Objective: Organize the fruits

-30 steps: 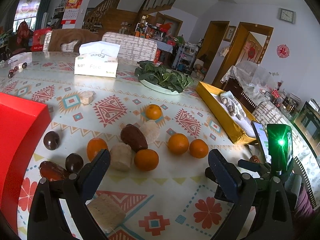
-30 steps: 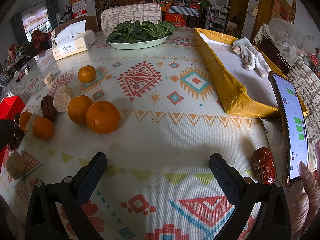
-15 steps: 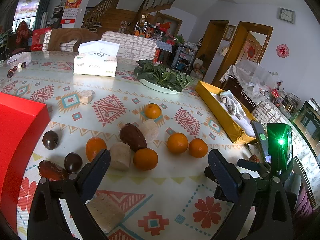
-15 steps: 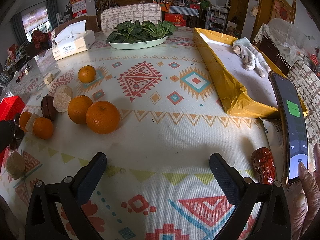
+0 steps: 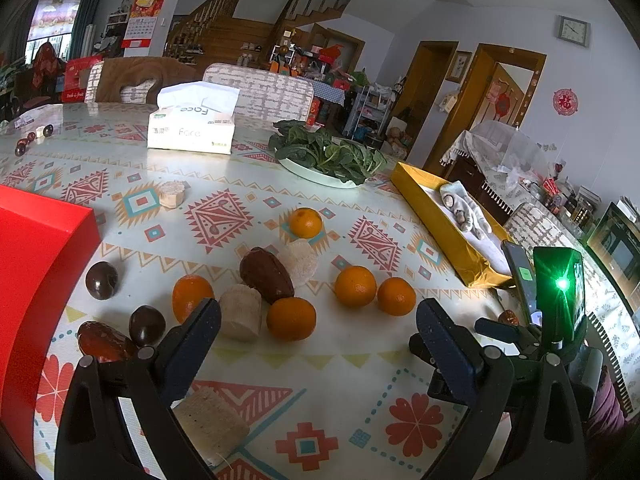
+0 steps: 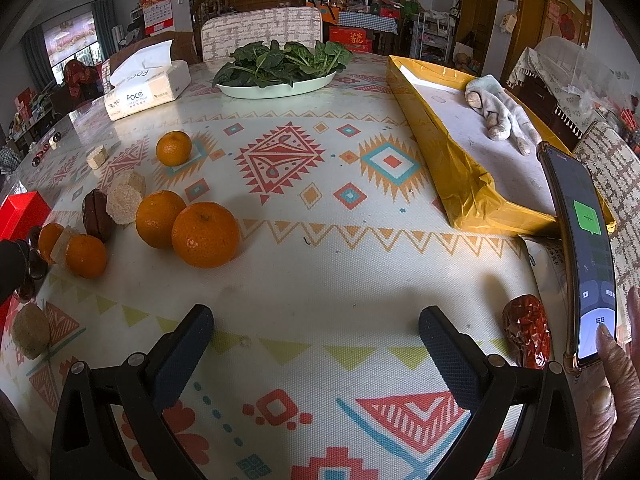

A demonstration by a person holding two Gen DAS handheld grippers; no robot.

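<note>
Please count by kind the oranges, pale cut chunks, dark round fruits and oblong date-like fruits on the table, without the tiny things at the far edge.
Oranges: 5
Pale cut chunks: 4
Dark round fruits: 2
Oblong date-like fruits: 3
Total: 14

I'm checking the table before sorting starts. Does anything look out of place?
Yes: a glove lies in the gold box, not fruit, and one red date sits alone by the phone, apart from the fruit cluster.
</note>
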